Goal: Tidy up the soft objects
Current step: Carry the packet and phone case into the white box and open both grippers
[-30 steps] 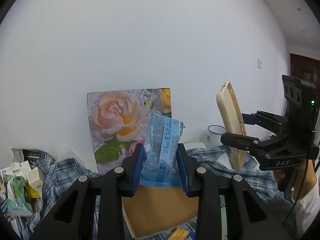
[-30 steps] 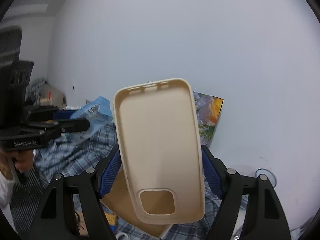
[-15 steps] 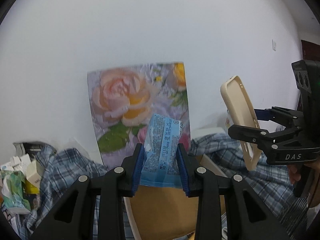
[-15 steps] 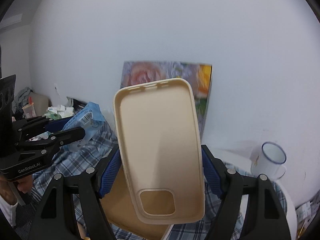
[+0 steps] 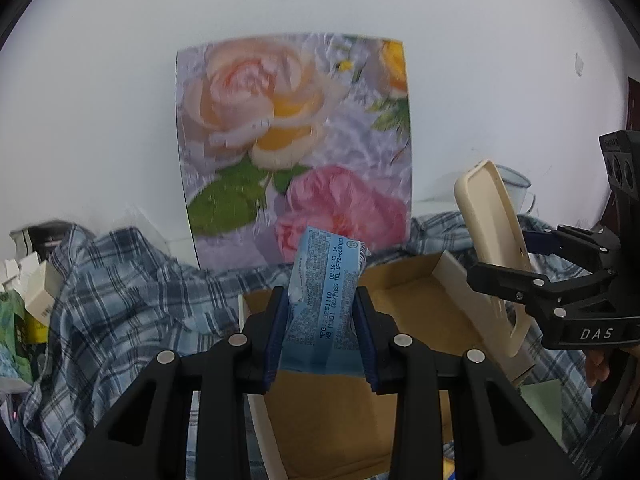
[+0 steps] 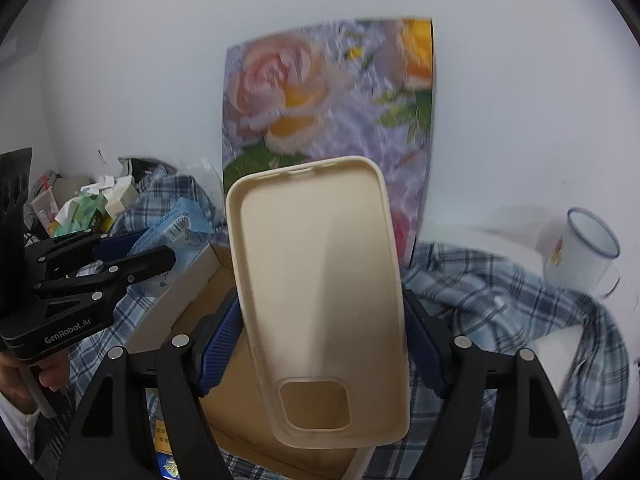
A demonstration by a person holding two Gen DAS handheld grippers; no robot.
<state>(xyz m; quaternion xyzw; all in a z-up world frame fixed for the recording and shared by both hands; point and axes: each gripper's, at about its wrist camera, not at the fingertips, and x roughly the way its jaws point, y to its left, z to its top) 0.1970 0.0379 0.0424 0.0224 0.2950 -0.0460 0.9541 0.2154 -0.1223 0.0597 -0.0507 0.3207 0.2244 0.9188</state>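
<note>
My left gripper is shut on a light blue plastic packet with printed text, held above an open cardboard box. My right gripper is shut on a beige soft phone case, held upright over the same box. In the left wrist view the phone case and the right gripper stand at the right over the box's right wall. In the right wrist view the left gripper with the blue packet is at the left.
A blue plaid cloth lies around the box. A rose picture board leans on the white wall behind it. A white enamel mug stands at the right. Small cartons and wrappers are piled at the far left.
Both grippers have tilted down and moved closer to the box with their loads. The box and cloth now fill more of both views. Both grips are unchanged.
</note>
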